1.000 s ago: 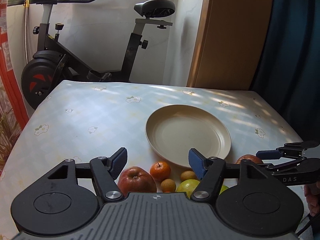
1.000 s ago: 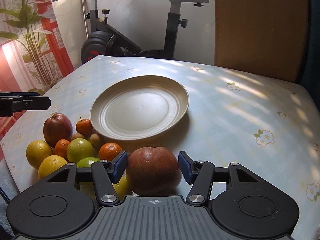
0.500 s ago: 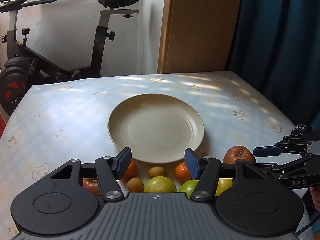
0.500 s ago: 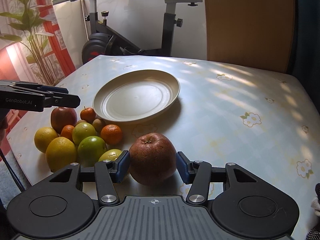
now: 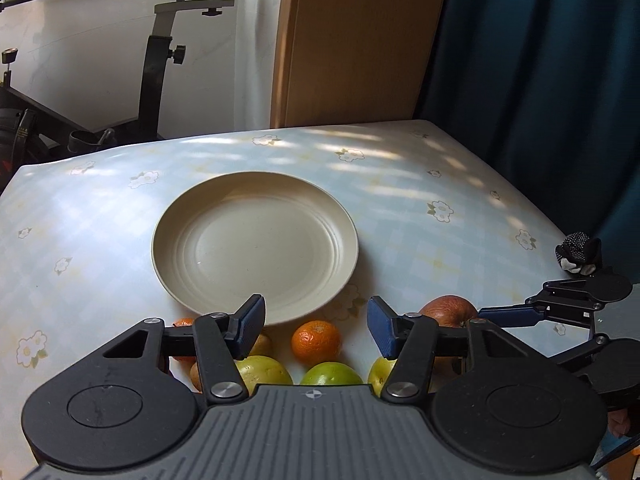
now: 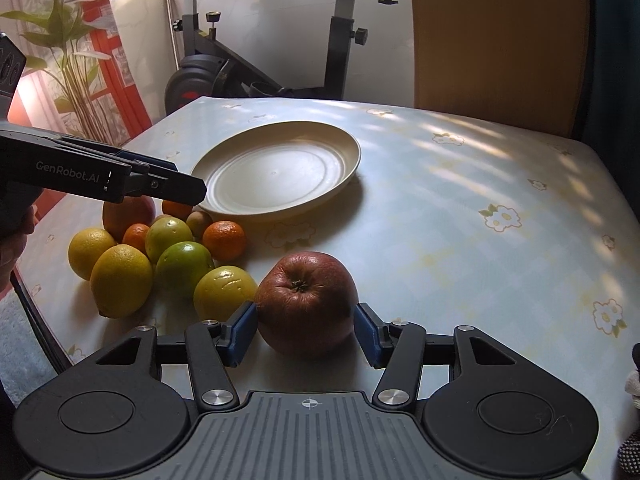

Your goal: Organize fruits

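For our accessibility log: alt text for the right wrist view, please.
The right gripper brackets a red apple on the table, pads at its sides. Citrus lies left, an empty plate behind.

In the left wrist view, the left tool's (image 5: 316, 326) dark body covers the lower halves of the yellow-green round fruits (image 5: 264, 370) at bottom centre, and its left arm hides all but a sliver of a small orange mandarin (image 5: 183, 323). The wrinkled red apple (image 5: 448, 311) at lower right is half behind the tool's right arm. In the right wrist view, another red apple (image 6: 128, 212) at middle left lies partly under the left tool's fingers (image 6: 168, 186). The black exercise bike (image 6: 256, 60) is cut by the top edge.
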`<act>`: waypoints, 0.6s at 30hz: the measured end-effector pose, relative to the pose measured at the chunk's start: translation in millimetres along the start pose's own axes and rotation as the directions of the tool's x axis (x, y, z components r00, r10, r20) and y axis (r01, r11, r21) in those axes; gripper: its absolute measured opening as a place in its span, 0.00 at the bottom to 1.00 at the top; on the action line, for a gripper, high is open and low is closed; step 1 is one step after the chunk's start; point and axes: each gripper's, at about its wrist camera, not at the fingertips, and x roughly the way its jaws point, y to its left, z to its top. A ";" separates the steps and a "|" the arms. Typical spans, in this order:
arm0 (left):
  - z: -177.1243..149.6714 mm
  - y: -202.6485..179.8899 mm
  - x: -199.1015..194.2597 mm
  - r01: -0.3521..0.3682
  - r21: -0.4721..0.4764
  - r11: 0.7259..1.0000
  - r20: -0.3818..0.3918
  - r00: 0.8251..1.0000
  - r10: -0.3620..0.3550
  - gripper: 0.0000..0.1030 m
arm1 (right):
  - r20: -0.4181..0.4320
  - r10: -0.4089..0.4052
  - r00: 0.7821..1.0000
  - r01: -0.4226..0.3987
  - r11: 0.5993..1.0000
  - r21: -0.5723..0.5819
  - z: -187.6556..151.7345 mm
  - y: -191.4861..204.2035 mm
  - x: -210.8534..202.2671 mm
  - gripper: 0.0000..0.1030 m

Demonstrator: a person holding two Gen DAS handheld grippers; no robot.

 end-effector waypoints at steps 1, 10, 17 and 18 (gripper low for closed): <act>0.5 -0.5 1.1 0.006 -0.001 1.000 -0.001 1.000 -0.006 0.57 | 0.000 -0.001 1.000 0.001 1.000 0.000 -0.7 -0.2 0.2 0.50; 7.0 -18.9 18.2 0.076 0.038 0.996 -0.046 0.996 -0.074 0.57 | -0.007 0.007 1.000 -0.007 1.000 -0.011 -4.7 0.7 4.9 0.50; 10.2 -30.0 27.9 0.184 0.023 0.983 -0.073 0.981 -0.182 0.56 | -0.011 0.012 1.000 -0.012 1.000 -0.028 -8.1 0.6 11.2 0.51; 10.5 -31.9 30.2 0.196 0.021 0.980 -0.080 0.978 -0.194 0.56 | -0.010 0.016 1.000 -0.016 0.999 -0.032 -9.1 0.1 11.7 0.51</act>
